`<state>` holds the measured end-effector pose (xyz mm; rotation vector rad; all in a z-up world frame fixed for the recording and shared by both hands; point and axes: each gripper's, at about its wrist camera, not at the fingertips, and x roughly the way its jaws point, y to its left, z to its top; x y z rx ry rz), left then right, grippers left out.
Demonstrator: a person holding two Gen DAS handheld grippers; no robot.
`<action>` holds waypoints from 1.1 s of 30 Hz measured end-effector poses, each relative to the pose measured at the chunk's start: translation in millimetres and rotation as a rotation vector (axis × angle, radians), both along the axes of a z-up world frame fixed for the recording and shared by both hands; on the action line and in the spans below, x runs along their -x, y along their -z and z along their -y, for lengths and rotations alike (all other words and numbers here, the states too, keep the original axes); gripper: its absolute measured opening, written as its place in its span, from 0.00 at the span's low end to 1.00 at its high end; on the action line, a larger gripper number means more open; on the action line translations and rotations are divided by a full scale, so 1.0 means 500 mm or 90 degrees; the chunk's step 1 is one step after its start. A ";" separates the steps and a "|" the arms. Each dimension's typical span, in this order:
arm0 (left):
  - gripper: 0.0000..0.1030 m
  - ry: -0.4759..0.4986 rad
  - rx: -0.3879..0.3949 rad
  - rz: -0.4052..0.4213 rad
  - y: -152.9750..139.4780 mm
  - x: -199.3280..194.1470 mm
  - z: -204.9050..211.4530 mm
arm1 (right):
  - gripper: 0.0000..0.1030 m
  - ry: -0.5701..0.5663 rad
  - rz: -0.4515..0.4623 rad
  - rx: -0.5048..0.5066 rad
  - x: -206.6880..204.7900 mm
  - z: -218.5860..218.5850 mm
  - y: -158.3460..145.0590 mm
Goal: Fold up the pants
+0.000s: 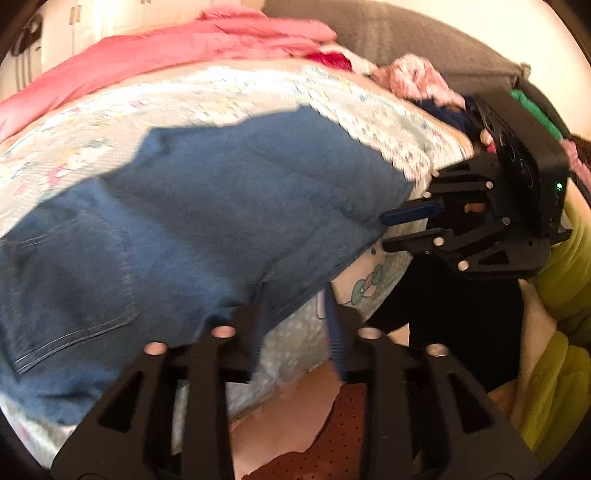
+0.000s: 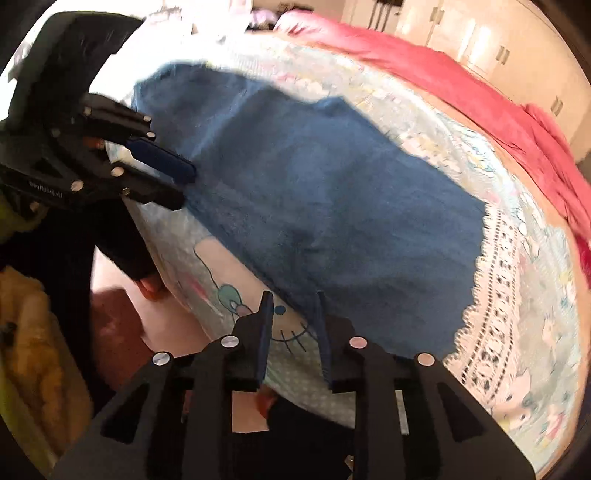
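Blue jeans (image 1: 221,206) (image 2: 314,184) lie folded flat on a patterned bed sheet (image 1: 184,96) (image 2: 517,295), a back pocket (image 1: 74,277) showing at the left. My left gripper (image 1: 294,295) (image 2: 186,188) sits at the jeans' near edge. Its jaws are apart, with only sheet showing between them. My right gripper (image 2: 292,297) (image 1: 386,230) stands at the near edge further along. Its jaws are apart too, over a cartoon print on the sheet, and its right finger is beside the denim. Neither gripper holds any cloth.
A pink blanket (image 1: 166,51) (image 2: 480,99) lies across the far side of the bed. A pile of clothes (image 1: 417,77) sits by a grey cushion (image 1: 388,33). Yellow-green fabric (image 1: 561,295) is at the right. Cupboards (image 2: 480,37) stand behind the bed. A reddish mat (image 1: 332,435) lies below the bed's edge.
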<state>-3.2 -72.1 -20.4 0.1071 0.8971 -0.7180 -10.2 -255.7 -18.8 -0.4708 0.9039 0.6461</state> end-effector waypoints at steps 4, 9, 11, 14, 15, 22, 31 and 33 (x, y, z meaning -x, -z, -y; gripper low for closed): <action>0.46 -0.102 0.018 0.041 -0.048 0.000 -0.089 | 0.34 0.067 0.027 -0.071 -0.010 0.057 -0.041; 0.64 -0.250 0.016 0.020 -0.051 -0.034 -0.192 | 0.42 0.172 0.031 -0.098 -0.053 0.118 -0.052; 0.64 -0.296 0.007 -0.005 -0.037 -0.046 -0.223 | 0.44 0.204 0.011 -0.077 -0.072 0.130 -0.036; 0.65 -0.344 -0.010 -0.009 -0.025 -0.057 -0.270 | 0.44 0.258 -0.033 -0.016 -0.092 0.145 0.009; 0.62 -0.352 -0.004 -0.010 -0.025 -0.061 -0.287 | 0.44 0.264 -0.039 -0.013 -0.094 0.151 0.020; 0.43 -0.364 0.028 -0.034 -0.018 -0.067 -0.335 | 0.47 0.267 -0.046 -0.047 -0.088 0.167 0.027; 0.74 -0.260 0.016 0.045 -0.075 -0.045 -0.196 | 0.50 0.255 -0.024 -0.113 -0.071 0.156 -0.017; 0.74 -0.216 0.005 0.038 -0.063 -0.052 -0.147 | 0.50 0.241 -0.032 -0.103 -0.076 0.141 -0.010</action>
